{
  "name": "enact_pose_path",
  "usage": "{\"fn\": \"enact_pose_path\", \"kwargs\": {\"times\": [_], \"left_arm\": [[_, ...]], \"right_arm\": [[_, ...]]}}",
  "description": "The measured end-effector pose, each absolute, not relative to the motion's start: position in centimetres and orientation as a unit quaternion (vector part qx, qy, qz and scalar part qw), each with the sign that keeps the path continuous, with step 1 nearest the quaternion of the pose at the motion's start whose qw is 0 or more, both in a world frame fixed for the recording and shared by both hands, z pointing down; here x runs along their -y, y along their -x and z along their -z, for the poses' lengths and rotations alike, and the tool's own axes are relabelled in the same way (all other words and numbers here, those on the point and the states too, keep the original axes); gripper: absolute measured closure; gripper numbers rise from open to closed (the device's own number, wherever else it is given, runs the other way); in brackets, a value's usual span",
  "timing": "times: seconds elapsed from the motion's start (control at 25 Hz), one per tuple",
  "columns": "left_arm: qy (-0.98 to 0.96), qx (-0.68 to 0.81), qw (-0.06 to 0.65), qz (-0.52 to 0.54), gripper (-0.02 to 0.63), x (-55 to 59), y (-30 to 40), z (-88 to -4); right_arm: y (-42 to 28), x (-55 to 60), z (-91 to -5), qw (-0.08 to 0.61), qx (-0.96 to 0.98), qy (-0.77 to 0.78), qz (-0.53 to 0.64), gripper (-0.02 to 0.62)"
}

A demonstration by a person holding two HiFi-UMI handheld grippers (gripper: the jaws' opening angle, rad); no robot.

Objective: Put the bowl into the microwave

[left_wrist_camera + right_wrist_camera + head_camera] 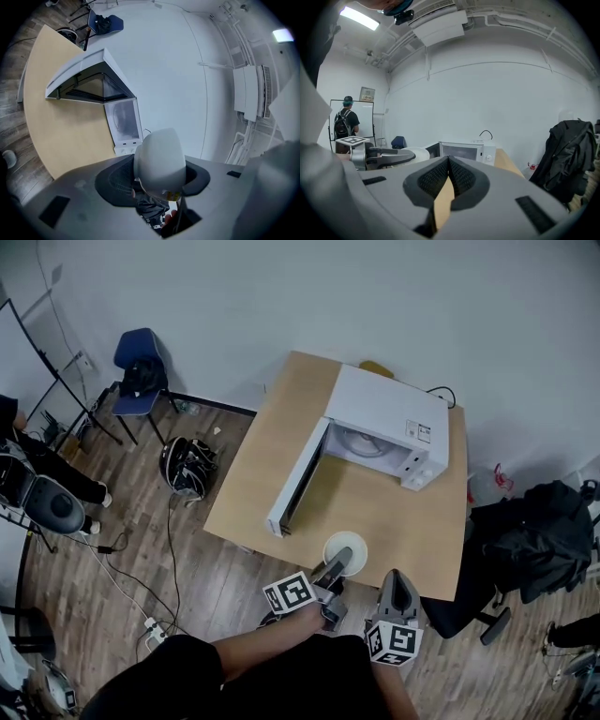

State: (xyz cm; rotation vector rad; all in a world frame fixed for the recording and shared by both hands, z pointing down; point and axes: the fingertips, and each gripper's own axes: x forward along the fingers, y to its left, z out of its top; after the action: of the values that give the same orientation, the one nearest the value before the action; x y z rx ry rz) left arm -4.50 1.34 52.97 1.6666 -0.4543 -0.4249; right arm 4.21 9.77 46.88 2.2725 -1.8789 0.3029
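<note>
The left gripper [336, 568] pinches the rim of a round white bowl [349, 547] at the near edge of the light wooden counter [272, 465]. Just beside it, the right gripper [448, 163] has its jaws pressed together, empty. Farther back on the counter stands the boxy white microwave [389, 423], its door [298, 486] swung open.

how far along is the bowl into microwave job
Done: the microwave has its door open, and the left gripper grips the white bowl. In hand: the bowl is at the near edge of the table, well short of the microwave. Left: carry it into the cavity and release. The right gripper is shut and empty.
</note>
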Motion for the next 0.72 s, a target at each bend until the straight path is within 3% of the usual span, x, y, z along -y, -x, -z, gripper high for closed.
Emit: {"fn": "enact_pose_path", "kwargs": {"times": [0.72], "left_arm": [[-0.702,0.247,0.635,0.209,0.394,10.2,-1.2,-56.2]], "right_arm": [[-7.7,-1.1,-48.7,0.08,0.665,-0.733,-0.12,0.535]]}}
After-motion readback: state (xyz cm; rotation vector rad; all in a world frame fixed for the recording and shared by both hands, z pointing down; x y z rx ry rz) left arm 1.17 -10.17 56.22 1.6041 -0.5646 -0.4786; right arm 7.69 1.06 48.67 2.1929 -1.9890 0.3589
